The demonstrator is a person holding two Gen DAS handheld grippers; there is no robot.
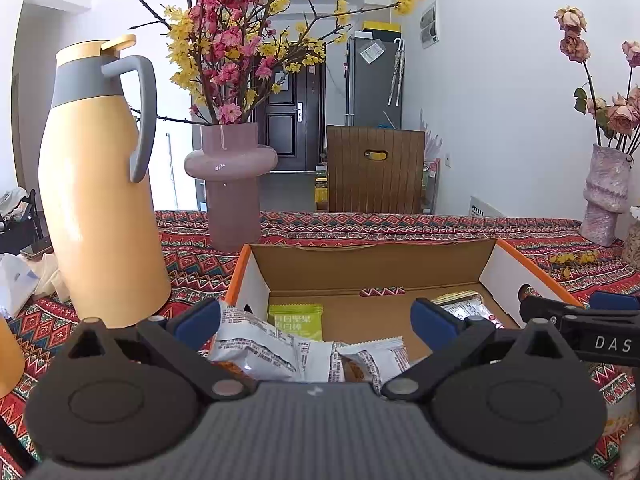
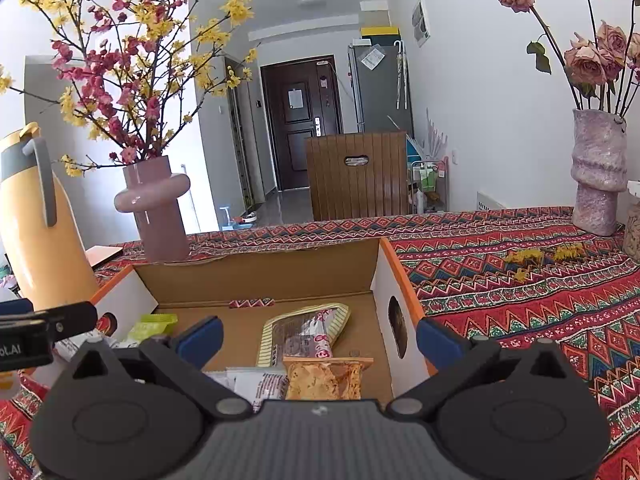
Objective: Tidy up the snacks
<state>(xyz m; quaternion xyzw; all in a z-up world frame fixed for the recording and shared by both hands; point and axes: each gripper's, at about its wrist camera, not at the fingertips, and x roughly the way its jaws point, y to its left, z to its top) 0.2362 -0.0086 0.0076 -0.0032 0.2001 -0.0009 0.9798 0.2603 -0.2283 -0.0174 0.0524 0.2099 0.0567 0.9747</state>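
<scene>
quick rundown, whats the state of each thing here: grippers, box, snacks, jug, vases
left gripper: open, holds nothing
right gripper: open, holds nothing
cardboard box: open on top, snacks inside
green packet: lying flat in the box
orange snack bag: lying in the box, sealed
yellow jug: upright, lid shut
pink vase: upright, holds flowering branches
textured vase: upright, holds dried roses
</scene>
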